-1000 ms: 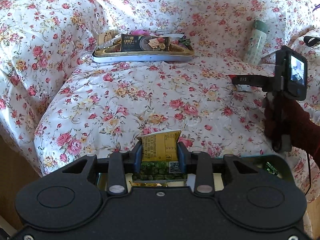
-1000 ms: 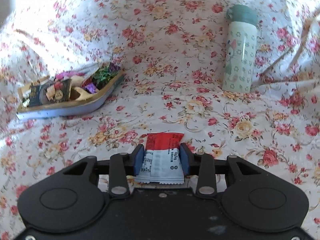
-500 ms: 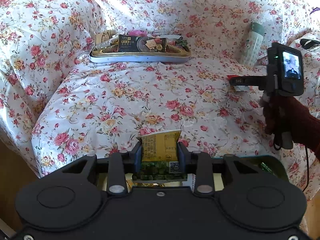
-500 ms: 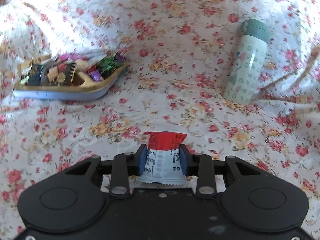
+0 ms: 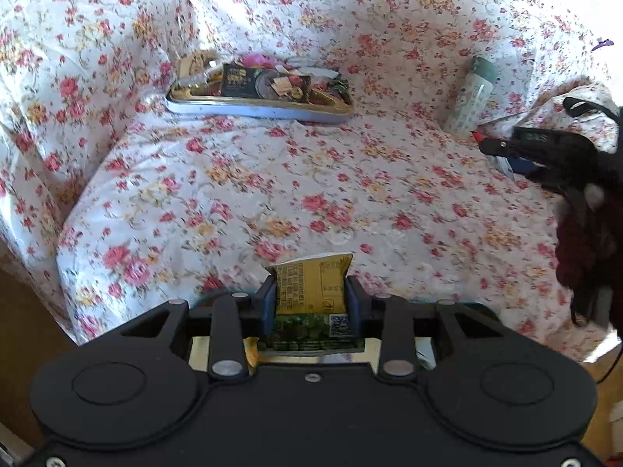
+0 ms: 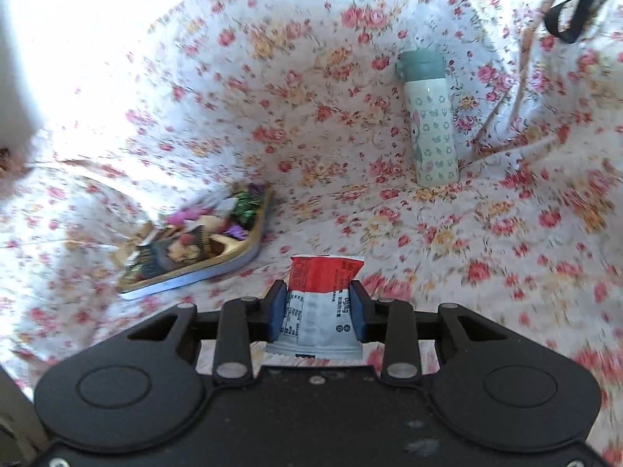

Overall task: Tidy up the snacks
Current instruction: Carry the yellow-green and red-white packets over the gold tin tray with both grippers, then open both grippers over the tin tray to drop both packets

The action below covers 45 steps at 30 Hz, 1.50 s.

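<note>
Left gripper [image 5: 310, 300] pinching a yellow-green snack pack [image 5: 311, 292] near edge. Snack tray [image 5: 257, 107] far left on floral cover [image 5: 272, 194], bottle [image 5: 469, 99] far right, right gripper [image 5: 506, 148] w/ packet.

Snack tray [image 5: 249, 109] lies on sofa [image 5: 272, 194], left of bottle [image 5: 469, 97].

Two held packets [image 5: 311, 284]; one tray [image 5: 257, 109]; one bottle [image 6: 430, 124]
</note>
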Each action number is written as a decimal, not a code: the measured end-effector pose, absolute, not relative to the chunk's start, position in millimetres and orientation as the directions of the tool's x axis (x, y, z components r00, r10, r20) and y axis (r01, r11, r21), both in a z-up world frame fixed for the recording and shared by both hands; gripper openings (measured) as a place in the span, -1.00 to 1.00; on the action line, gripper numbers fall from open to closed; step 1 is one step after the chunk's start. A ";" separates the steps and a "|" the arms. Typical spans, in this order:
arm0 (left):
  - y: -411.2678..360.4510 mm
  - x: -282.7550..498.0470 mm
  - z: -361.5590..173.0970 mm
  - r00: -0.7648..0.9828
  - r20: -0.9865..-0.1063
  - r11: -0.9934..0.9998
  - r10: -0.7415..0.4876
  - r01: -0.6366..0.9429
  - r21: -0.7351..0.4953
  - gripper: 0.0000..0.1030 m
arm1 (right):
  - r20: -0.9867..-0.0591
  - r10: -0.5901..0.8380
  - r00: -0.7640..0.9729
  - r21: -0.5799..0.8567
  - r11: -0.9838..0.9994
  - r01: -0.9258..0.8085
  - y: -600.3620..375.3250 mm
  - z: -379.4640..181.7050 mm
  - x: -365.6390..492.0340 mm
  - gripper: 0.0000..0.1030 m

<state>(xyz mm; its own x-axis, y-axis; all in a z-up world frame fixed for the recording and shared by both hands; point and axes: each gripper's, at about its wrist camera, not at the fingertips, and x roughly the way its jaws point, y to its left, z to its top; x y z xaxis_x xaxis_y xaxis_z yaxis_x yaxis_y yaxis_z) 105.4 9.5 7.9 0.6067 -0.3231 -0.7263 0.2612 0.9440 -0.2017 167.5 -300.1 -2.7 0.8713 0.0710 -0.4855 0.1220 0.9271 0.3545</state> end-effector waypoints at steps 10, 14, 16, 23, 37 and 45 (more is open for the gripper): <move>8.9 104.4 5.6 0.545 -0.788 0.955 -0.285 0.231 -0.186 -0.14 | -0.501 0.139 0.854 0.338 0.940 0.045 -255.5 10.7 69.4 -0.30; 18.3 113.9 0.2 0.494 -0.816 0.953 -0.300 0.198 -0.231 -0.14 | -0.501 0.184 0.845 0.343 0.939 -0.001 -239.3 8.5 41.4 -0.30; 20.9 115.8 -4.0 0.471 -0.829 0.953 -0.300 0.180 -0.243 -0.14 | -0.504 0.201 0.840 0.348 0.937 -0.016 -232.5 7.0 31.3 -0.30; 23.3 97.7 -9.2 0.462 -0.845 0.962 -0.271 0.162 -0.220 -0.14 | -0.518 0.250 0.818 0.360 0.931 -0.057 -218.8 -1.0 -1.6 -0.30; 30.8 69.9 -3.9 0.523 -0.827 0.977 -0.205 0.159 -0.142 -0.14 | -0.539 0.288 0.792 0.321 0.939 -0.123 -200.5 -11.9 -56.8 -0.30; 17.1 97.5 -19.3 0.517 -0.843 0.984 -0.151 0.164 -0.075 -0.14 | -0.581 0.287 0.762 0.319 0.941 -0.112 -193.2 -25.8 -51.9 -0.30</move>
